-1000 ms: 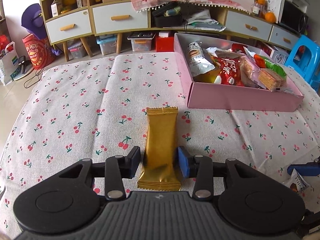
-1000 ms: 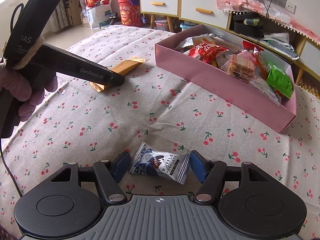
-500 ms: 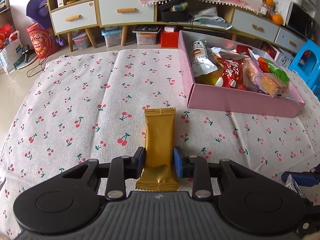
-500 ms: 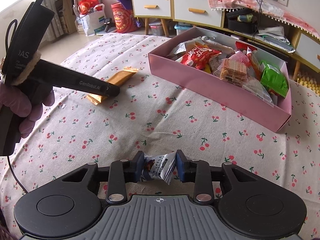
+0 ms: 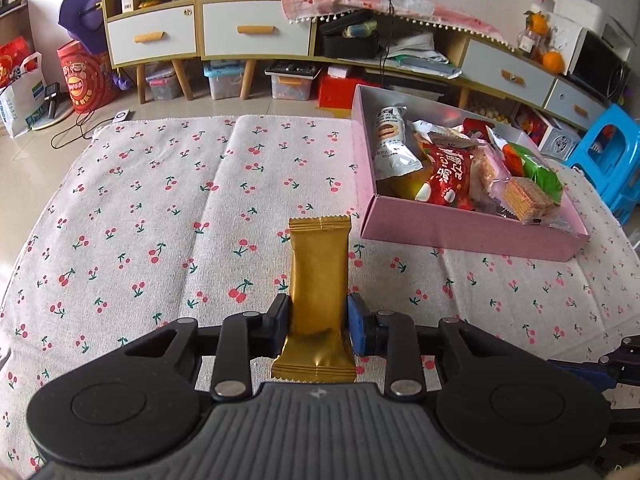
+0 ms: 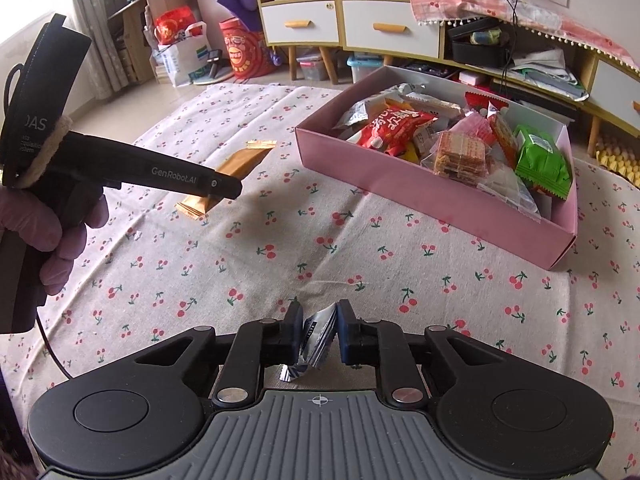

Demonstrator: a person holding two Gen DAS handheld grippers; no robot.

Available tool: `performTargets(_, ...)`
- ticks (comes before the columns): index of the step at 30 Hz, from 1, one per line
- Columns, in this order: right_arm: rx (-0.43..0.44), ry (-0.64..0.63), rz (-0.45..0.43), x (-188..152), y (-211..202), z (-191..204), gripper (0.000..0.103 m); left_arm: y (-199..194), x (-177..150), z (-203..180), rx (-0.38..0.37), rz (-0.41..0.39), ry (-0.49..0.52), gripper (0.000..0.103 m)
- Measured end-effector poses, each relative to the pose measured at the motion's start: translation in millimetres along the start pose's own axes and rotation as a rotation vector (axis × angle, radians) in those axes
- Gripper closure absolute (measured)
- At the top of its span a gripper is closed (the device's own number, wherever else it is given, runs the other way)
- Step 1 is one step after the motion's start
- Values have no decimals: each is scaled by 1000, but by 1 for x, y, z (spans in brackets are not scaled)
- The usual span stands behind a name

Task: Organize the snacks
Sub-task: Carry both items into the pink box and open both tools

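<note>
A long gold snack packet (image 5: pixel 318 264) lies lengthwise between the fingers of my left gripper (image 5: pixel 316 316), which is shut on its near end. From the right wrist view the same gold packet (image 6: pixel 244 160) sticks out past the left gripper (image 6: pixel 224 186), which a gloved hand (image 6: pixel 48 240) holds. My right gripper (image 6: pixel 318 320) is shut on a small silver-and-blue truffle chocolate packet (image 6: pixel 318 336), crumpled between the pads. The pink box (image 5: pixel 460 236) (image 6: pixel 420 196) with several snacks inside sits on the cloth, ahead and to the right of both grippers.
A cherry-print cloth (image 5: pixel 160 220) covers the table. Behind it on the floor stand low cabinets with drawers (image 5: pixel 256 36), storage bins and bags. A blue plastic stool (image 5: pixel 608 160) is at the right, past the box.
The left jaws closed onto the gold packet. The right jaws closed from wide apart onto the truffle packet, which went from lying flat to being squeezed upright and crumpled.
</note>
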State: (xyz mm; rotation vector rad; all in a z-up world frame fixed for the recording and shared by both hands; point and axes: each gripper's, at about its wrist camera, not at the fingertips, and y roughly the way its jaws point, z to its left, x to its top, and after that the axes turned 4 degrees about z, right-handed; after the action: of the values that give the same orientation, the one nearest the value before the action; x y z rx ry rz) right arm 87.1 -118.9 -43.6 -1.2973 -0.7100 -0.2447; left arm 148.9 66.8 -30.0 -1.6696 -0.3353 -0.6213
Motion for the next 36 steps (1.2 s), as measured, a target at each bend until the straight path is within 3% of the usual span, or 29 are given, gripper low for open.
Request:
performTargets(17, -60, 239, -176, 37, -46, -57, 87, -13, 16, -9, -80, -59, -91, 75)
performTargets(25, -157, 402, -275, 53, -56, -104, 87, -10, 26, -24, -93, -88, -77, 75)
performTargets(36, -206, 578, -303, 43, -41, -152, 87, 15, 52, -68, -129, -105, -36, 75)
